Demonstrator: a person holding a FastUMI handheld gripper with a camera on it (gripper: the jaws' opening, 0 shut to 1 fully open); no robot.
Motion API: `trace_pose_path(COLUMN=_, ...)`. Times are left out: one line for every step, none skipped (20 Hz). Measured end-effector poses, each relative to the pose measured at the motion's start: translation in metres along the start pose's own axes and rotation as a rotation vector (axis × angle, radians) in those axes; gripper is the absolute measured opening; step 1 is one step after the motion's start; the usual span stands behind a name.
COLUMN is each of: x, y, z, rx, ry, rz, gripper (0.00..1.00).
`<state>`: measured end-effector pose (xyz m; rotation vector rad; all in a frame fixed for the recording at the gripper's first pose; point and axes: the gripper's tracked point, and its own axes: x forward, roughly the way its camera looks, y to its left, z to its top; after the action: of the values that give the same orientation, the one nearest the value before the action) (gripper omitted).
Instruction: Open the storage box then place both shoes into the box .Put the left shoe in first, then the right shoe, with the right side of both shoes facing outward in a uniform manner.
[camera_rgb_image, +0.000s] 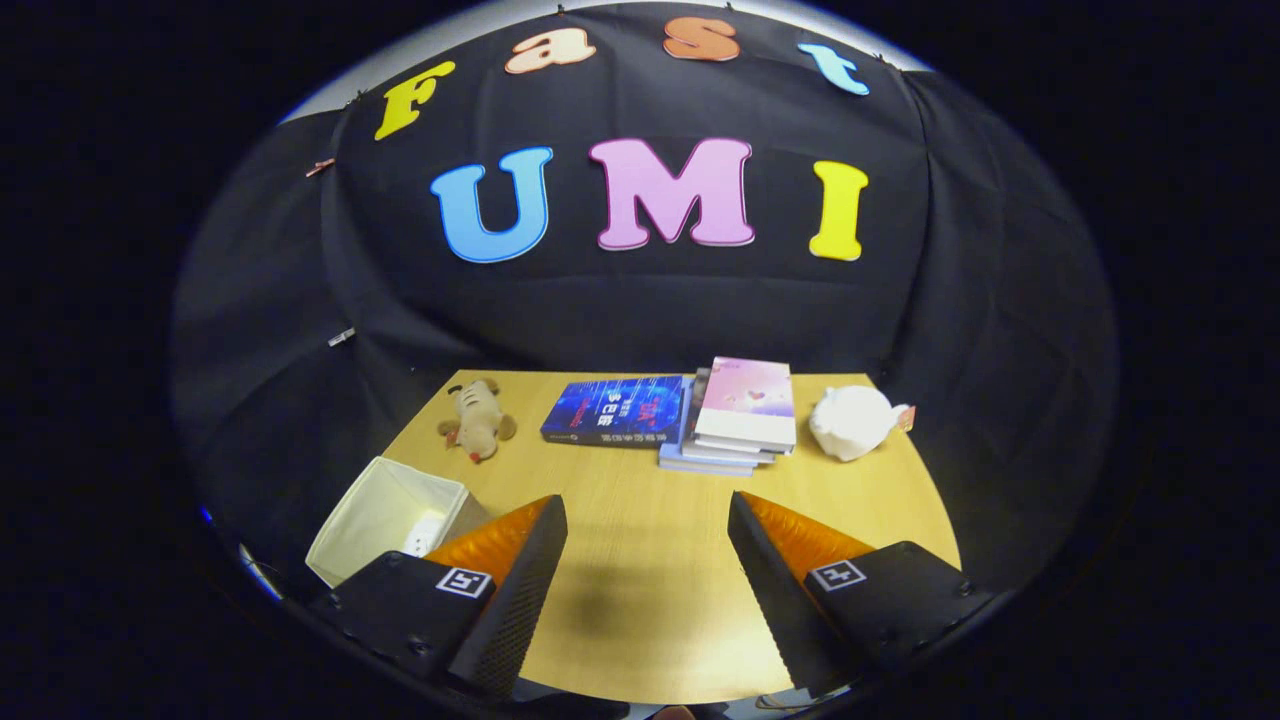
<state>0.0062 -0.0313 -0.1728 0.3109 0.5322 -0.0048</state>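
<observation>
My gripper (647, 515) hovers above the near part of a wooden table (650, 580), its two fingers spread wide apart with only bare tabletop between them. A white fabric storage box (385, 515) stands open-topped at the table's near left corner, just left of and partly behind my left finger (520, 560). Something small and pale lies inside it. No shoes are in sight.
Along the far side of the table lie a beige plush toy (477, 420), a blue book (615, 410), a stack of books topped by a pink one (740, 415), and a white plush toy (855, 420). Black cloth walls close in behind.
</observation>
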Motion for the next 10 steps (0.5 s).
trace_pose_path(x=-0.003, y=-0.004, z=0.01, rx=-0.011, ry=-0.037, rz=-0.013, gripper=0.99)
trace_pose_path(x=-0.009, y=-0.012, z=0.021, rx=-0.019, ry=-0.078, rz=-0.027, gripper=0.99)
trace_pose_path(x=-0.018, y=-0.019, z=0.03, rx=-0.024, ry=-0.116, rz=-0.042, gripper=0.99)
trace_pose_path(x=-0.026, y=-0.028, z=0.038, rx=-0.026, ry=-0.152, rz=-0.061, gripper=0.99)
trace_pose_path(x=-0.034, y=-0.036, z=0.045, rx=-0.026, ry=-0.185, rz=-0.08, gripper=0.99)
trace_pose_path(x=-0.041, y=-0.046, z=0.05, rx=-0.029, ry=-0.213, rz=-0.107, gripper=0.99)
trace_pose_path(x=-0.046, y=-0.054, z=0.053, rx=-0.033, ry=-0.235, rz=-0.127, gripper=0.99)
trace_pose_path(x=-0.052, y=-0.064, z=0.058, rx=-0.038, ry=-0.262, rz=-0.153, gripper=0.99)
trace_pose_path(x=-0.055, y=-0.069, z=0.059, rx=-0.039, ry=-0.274, rz=-0.167, gripper=0.99)
trace_pose_path(x=-0.056, y=-0.074, z=0.059, rx=-0.037, ry=-0.283, rz=-0.176, gripper=0.99)
